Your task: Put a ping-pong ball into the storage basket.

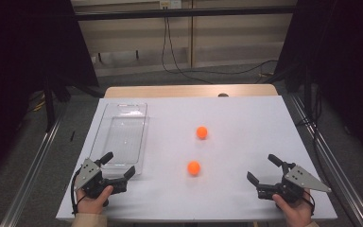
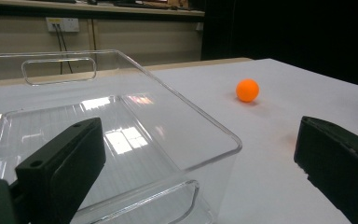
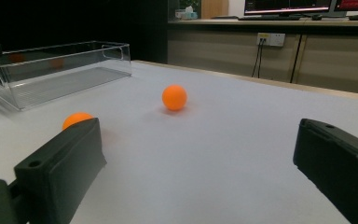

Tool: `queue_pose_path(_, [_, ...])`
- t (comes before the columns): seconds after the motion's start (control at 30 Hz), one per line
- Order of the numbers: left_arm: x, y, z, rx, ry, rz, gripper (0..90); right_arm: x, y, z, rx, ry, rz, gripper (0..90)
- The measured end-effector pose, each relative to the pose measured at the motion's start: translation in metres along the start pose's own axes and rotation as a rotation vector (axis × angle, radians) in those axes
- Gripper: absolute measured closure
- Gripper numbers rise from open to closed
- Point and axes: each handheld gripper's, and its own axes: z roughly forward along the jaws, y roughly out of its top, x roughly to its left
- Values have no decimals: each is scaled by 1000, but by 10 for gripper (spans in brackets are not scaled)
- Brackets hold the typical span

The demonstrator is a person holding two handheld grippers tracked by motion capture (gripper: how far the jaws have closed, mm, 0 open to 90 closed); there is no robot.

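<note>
Left gripper (image 1: 121, 165): jaws wide apart, empty — at 7 o'clock on the desk (image 1: 246, 118), just beside the clear plastic bin (image 1: 123, 135).
Right gripper (image 1: 261, 169): jaws spread, empty, at 5 o'clock.
Near orange ball (image 1: 194, 167): mid-desk, between the grippers.
Far orange ball (image 1: 202, 132): toward 12 o'clock — well apart from both.

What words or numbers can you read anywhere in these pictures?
None can be read.
The screens on the far counter glow, but their lettering is too small and blurred.
The clear bin, both orange balls and the wall sockets carry no readable marks.
</note>
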Motion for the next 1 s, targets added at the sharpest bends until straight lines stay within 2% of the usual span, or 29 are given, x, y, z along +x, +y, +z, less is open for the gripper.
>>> queue_pose_path(0.47, [-9,4,6,-7,-25,-19,18,-1,0,-1,-5,4,-4,13])
queue_pose_path(1.0, [-20,10,15,-5,-61,-15,18,-3,0,-2,-10,-1,-10,15])
